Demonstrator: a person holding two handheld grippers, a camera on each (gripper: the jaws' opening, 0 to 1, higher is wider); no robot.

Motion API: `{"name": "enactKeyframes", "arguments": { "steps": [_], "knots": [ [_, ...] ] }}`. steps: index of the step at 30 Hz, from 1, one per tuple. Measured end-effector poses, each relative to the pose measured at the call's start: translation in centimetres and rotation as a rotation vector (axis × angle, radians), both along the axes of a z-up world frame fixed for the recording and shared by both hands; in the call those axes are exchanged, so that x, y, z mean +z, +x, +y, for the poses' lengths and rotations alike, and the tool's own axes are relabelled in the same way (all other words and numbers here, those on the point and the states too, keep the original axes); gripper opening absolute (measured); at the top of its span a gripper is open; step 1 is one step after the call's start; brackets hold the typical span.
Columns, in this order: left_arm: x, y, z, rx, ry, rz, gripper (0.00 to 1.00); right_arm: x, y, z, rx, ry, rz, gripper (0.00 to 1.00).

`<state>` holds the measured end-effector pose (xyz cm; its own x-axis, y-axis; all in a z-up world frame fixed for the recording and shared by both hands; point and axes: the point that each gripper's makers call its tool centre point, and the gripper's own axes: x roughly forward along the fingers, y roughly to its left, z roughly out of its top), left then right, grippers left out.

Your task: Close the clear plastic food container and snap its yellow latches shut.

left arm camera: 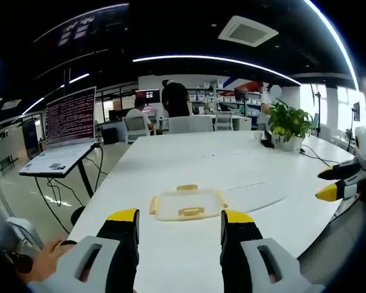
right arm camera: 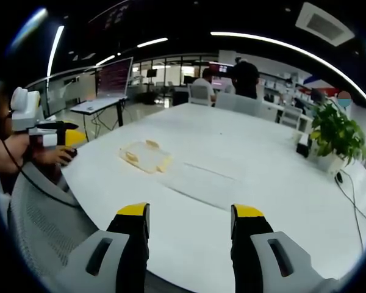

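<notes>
A clear plastic food container (left arm camera: 188, 204) is lying flat on the white desk (left arm camera: 232, 165), just ahead of the left gripper (left arm camera: 180, 223) — jaws spread, holding nothing. The right gripper (right arm camera: 190, 220) is hovering well apart — also open and empty.

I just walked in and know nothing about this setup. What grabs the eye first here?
The long white table dominates, with a clear container with yellow latches lying flat near its close end. Yellow-tipped jaws of the left gripper and right gripper stand open before it. A potted plant sits farther along, a glowing laptop on a side stand.
</notes>
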<state>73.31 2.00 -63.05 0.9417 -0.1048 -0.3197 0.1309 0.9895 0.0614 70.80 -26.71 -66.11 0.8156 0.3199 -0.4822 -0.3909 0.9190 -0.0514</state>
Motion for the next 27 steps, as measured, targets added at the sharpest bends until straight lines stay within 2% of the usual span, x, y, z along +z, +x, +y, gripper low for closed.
{"name": "enactKeyframes", "arguments": {
  "steps": [27],
  "knots": [
    [0.01, 0.2, -0.08, -0.001, 0.001, 0.001, 0.48, 0.08, 0.2, -0.09, 0.0, 0.0, -0.001, 0.51]
  ]
}}
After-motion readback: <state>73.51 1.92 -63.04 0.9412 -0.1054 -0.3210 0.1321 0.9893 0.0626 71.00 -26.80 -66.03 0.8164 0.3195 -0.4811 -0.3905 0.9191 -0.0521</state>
